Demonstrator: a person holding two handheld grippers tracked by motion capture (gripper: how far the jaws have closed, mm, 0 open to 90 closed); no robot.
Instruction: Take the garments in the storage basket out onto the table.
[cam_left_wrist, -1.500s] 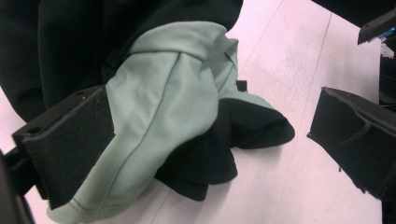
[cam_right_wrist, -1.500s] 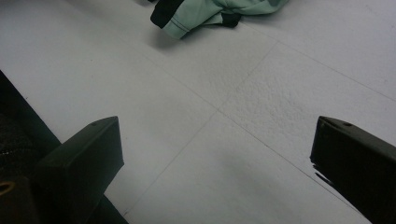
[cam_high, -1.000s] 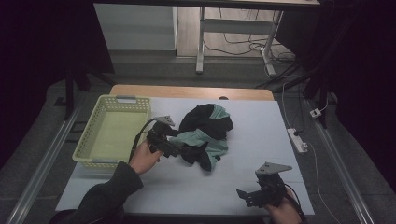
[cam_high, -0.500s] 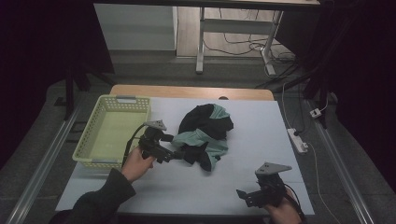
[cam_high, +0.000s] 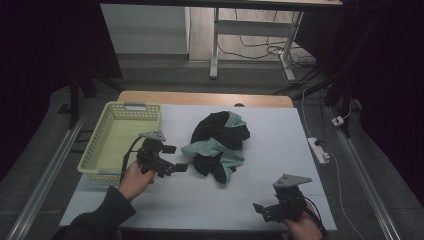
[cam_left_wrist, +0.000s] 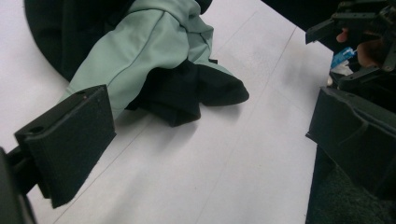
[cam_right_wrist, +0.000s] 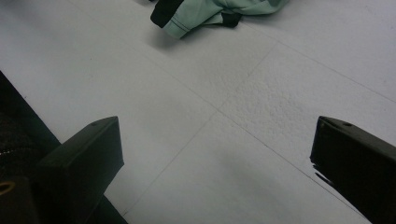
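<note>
Since a second ago the left claw (cam_high: 172, 159) has drawn back from the garment's edge toward the person's side of the counter; right claw (cam_high: 265, 210) unchanged, low at the near right corner.

Garment (cam_high: 218, 145): a crumpled jacket-like piece, black and pale mint green, heaped near the middle of the white counter (cam_high: 280, 150). Black mass on top and toward the far side; green panels wrap the right and front. A green sleeve-like fold (cam_left_wrist: 135, 51) with a stitched seam runs out toward the left claw. A black lobe (cam_left_wrist: 205, 93) lies flat on the counter below it. In the right gripper view, a green cuff with black trim (cam_right_wrist: 182, 18) shows at the top edge.

Left claw: jaws spread wide, nothing between them but bare counter. Garment lies just beyond and to the left of the jaw tips in the left gripper view; near pad sits close in front of the green fold, whether touching cannot be told. In the high view, a small gap shows between claw and garment.

Right claw: jaws spread, empty, over bare counter; garment well apart, toward the counter's middle.

Yellow-green plastic basket (cam_high: 100, 150) on the counter's left edge, just beside the left hand (cam_high: 134, 177).
</note>
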